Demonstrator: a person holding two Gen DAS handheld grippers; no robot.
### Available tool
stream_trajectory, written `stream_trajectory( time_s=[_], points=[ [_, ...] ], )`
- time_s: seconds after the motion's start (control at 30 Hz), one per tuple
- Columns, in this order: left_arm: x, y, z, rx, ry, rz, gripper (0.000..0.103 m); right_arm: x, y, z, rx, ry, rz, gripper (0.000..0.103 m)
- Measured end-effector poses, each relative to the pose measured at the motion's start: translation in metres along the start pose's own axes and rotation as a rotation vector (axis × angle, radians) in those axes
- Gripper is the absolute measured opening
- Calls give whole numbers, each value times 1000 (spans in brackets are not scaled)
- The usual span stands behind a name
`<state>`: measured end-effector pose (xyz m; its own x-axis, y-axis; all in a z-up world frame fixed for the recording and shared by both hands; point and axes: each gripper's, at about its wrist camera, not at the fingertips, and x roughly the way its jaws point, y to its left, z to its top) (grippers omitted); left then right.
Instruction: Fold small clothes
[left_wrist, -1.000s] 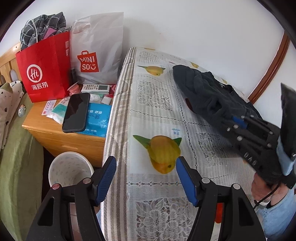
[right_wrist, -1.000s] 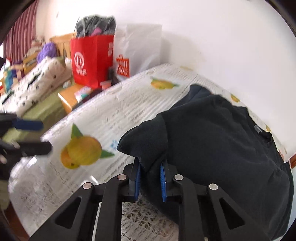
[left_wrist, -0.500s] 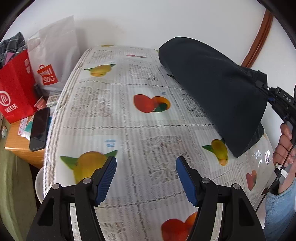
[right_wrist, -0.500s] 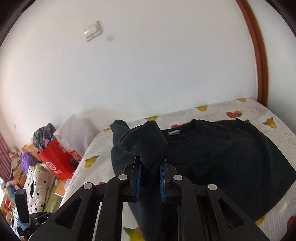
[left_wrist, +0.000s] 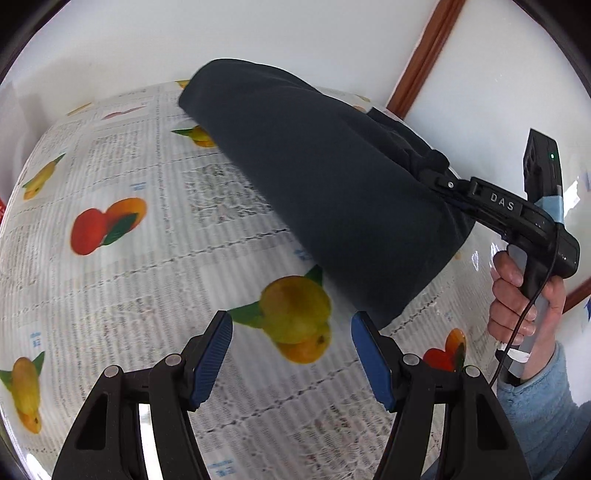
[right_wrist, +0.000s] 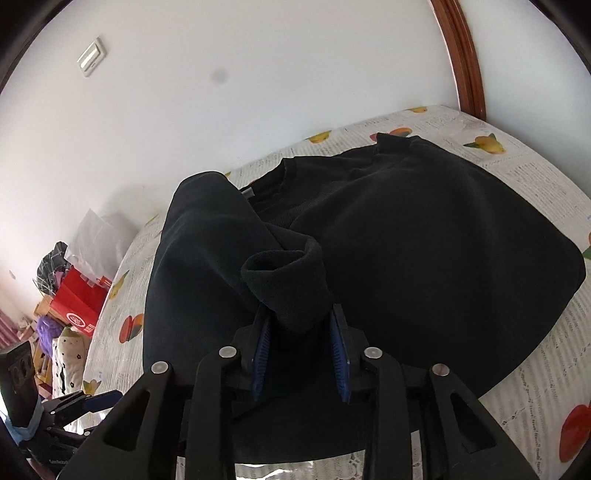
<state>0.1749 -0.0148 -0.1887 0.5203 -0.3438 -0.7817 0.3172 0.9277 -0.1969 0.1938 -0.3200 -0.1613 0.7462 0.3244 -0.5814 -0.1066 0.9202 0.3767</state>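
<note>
Right tongs pinch my dark sweater's cuff, lifting one side off the table (fruit-print cloth); the sweater otherwise lies spread there. Left tongs hover spread wide, holding nothing.

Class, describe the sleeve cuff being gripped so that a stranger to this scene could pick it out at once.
Start at the fruit-print tablecloth under the white wall. A black sweatshirt lies spread on it. Its cuff is the thick rolled tube of fabric lifted off the cloth between the blue pads of the right hand-held gripper, the only part of the garment raised and pinched.
</note>
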Motion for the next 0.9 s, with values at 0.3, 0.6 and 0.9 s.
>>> stream_trajectory(
  time_s=[0.3,0.6,0.9],
  points=[
    [21,-39,8,26,27,-48,65,20,-10,18,-37,81,106,45],
    [39,-66,17,54,10,-6,64,50,-1,18,-136,140,50,41],
    [42,-45,14,-51,-47,-29,31,59,11,18,-185,138,60,35]
  ],
)
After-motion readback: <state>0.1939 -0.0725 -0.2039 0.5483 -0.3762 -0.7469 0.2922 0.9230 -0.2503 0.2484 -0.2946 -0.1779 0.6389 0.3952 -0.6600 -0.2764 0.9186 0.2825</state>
